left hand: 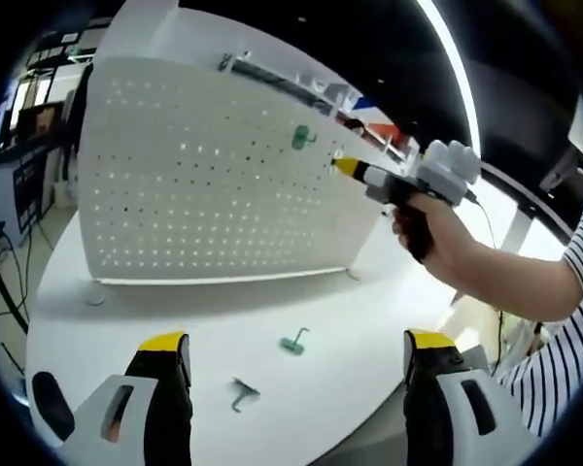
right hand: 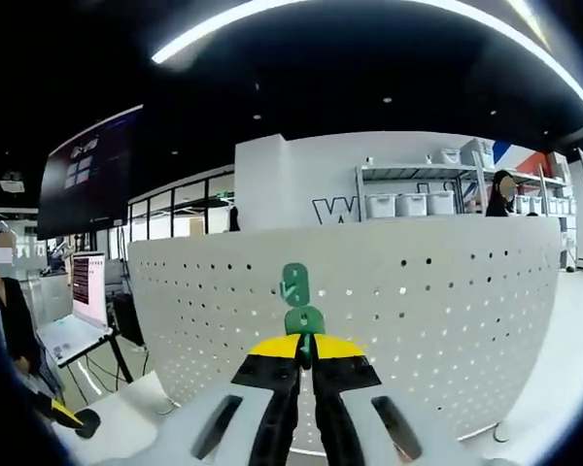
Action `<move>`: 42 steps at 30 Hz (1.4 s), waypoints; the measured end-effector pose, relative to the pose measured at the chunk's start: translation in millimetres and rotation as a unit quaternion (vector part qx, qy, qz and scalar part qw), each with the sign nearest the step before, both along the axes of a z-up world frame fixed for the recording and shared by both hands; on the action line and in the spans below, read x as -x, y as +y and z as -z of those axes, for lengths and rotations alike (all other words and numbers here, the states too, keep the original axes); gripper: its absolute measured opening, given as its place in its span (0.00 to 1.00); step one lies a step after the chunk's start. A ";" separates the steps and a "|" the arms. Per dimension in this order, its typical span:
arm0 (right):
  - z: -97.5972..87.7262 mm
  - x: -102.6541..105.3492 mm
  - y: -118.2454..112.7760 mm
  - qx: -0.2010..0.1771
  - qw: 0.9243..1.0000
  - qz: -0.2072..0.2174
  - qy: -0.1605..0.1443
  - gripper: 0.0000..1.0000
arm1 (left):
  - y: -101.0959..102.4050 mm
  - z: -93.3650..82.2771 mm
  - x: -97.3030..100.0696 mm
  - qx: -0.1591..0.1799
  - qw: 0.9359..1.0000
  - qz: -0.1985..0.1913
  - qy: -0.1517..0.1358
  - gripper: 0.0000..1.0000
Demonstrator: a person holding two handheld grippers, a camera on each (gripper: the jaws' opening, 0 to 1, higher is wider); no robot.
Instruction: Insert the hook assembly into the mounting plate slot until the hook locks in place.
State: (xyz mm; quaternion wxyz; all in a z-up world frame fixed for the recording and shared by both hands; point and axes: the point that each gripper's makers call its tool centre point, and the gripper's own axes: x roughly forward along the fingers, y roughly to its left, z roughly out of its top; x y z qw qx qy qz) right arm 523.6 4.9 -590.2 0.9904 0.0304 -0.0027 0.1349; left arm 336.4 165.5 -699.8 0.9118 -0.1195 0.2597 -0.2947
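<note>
A white pegboard mounting plate (left hand: 204,194) (right hand: 447,311) stands upright on a white table (left hand: 175,320). One green hook (left hand: 301,137) (right hand: 294,283) hangs on the plate. In the right gripper view my right gripper (right hand: 306,348) is shut on a second green hook (right hand: 304,320), held close to the plate just below the hanging one. In the left gripper view a hand holds that right gripper (left hand: 348,167) near the plate's right part. My left gripper (left hand: 296,342) is open above the table. On the table beyond its jaws lie a green hook (left hand: 293,342) and a grey hook (left hand: 242,393).
The table's curved front edge (left hand: 68,320) runs near the left gripper. A striped sleeve (left hand: 573,320) reaches in from the right. Behind the plate are shelves with white bins (right hand: 408,204) and a person (right hand: 505,194). A laptop (right hand: 83,306) stands on the left.
</note>
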 end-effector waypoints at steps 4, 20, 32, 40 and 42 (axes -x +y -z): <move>-5.8 -8.1 -4.5 -0.004 1.000 0.010 -0.007 0.00 | -0.2 1.5 -1.3 0.001 1.000 0.001 0.003 0.92; -24.3 -38.0 -18.6 -0.014 0.999 0.033 -0.030 0.00 | 2.5 4.9 -6.5 0.003 1.000 -0.004 0.007 0.92; -28.9 -51.2 -16.7 -0.020 0.999 0.038 -0.033 0.00 | 2.1 11.1 -2.8 0.006 1.000 -0.009 0.013 0.91; -27.6 -53.9 -16.7 -0.022 0.998 0.050 -0.030 0.00 | 9.8 12.7 -3.5 0.008 1.000 -0.020 0.016 0.90; -24.1 -55.1 -16.2 -0.022 0.998 0.051 -0.026 0.00 | 10.5 11.5 -4.6 0.011 1.000 -0.023 0.014 0.89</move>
